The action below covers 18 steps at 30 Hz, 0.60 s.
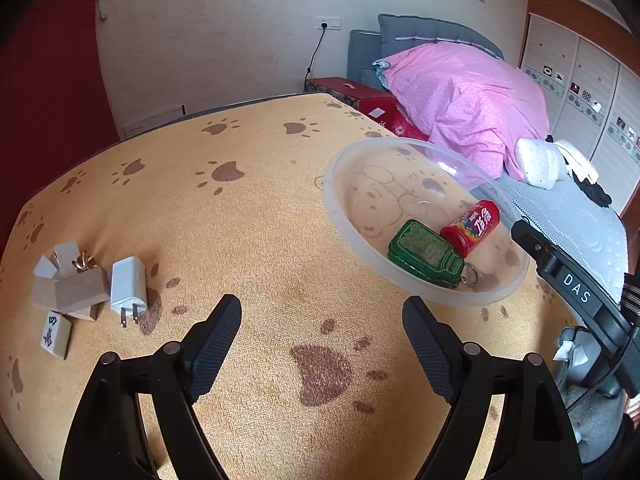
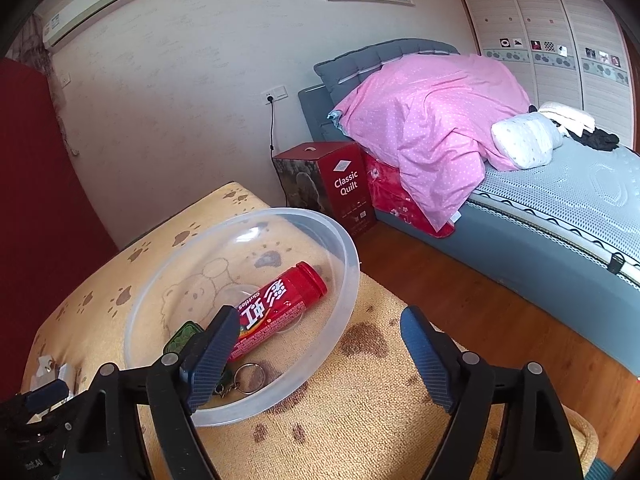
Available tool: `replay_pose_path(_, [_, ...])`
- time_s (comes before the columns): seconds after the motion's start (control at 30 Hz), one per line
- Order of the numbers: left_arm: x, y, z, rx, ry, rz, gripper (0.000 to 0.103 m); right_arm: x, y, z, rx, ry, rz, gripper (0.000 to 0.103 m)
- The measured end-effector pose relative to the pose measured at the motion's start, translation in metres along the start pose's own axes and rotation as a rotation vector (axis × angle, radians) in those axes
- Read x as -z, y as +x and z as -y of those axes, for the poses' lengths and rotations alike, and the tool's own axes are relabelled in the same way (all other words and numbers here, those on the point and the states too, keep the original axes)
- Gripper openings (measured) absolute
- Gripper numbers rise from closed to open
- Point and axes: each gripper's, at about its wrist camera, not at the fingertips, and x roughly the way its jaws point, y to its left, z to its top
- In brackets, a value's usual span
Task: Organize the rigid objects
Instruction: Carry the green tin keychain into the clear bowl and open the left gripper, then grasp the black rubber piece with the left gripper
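1. left hand-held gripper point(image 1: 322, 344) spread, holding nothing, above the paw-print table point(image 1: 248, 216).
2. right hand-held gripper point(image 2: 316, 350) spread beside the clear bowl point(image 2: 344, 248).
3. bowl holds a red skittles tube point(image 2: 280, 308) and a green keychain point(image 1: 424, 250).
4. white charger point(image 1: 127, 288), mahjong tile point(image 1: 56, 334) lie well left.

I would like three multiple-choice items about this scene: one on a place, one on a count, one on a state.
1. Where does the white charger lie?
A. in the bowl
B. on the cloth beside the wooden blocks
C. on the bed

2. How many things lie in the clear bowl?
A. two
B. four
C. none

3. How is the left gripper?
A. shut on the charger
B. shut on the bowl
C. open, holding nothing

Answers:
1 B: it rests on the paw-print cloth next to the wooden blocks.
2 A: only the red candy tube and the green keychain are inside.
3 C: its fingers stand wide apart above bare cloth.
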Motion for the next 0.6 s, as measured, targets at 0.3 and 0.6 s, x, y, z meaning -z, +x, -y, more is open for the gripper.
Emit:
replay_pose_path(0.3, [0.018, -0.016, -0.027, -0.043, -0.045, -0.011, 0.083, 0.007, -0.008, -0.014, -0.047, -0.048, -0.022, 0.086])
replay_pose_path(0.6, [0.046, -0.037, -0.073, -0.134, -0.128, -0.030, 0.085, 0.018, -0.025, -0.042, -0.138, -0.120, -0.038, 0.087])
